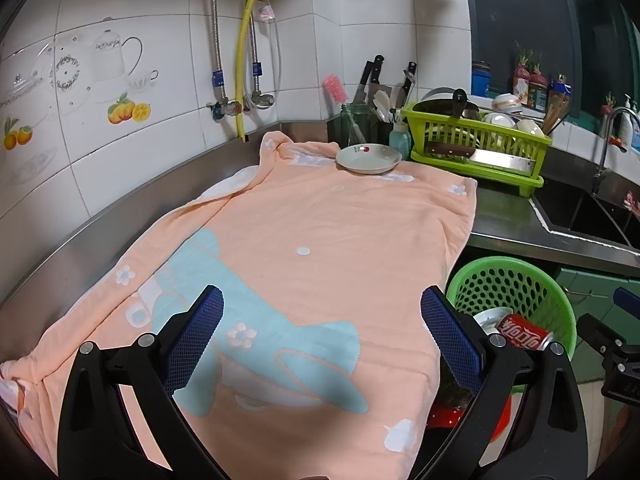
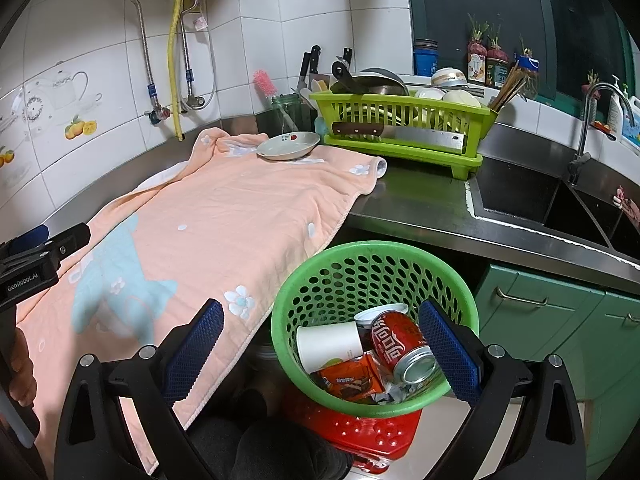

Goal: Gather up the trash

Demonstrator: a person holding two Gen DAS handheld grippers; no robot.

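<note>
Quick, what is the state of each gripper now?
Left gripper: open, holding nothing.
Right gripper: open, holding nothing, above the basket.

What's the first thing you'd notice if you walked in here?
The big peach towel spread over the counter, with a small white dish at its far end. Next, the green basket below the counter edge, holding a red Coca-Cola can, a white paper cup and an orange wrapper.

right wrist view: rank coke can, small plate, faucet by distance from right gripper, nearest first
1. Coke can: in the green basket, just inside the right gripper's open jaws.
2. Small plate: far end of the towel, ahead-left.
3. Faucet: over the sink, far right.
</note>
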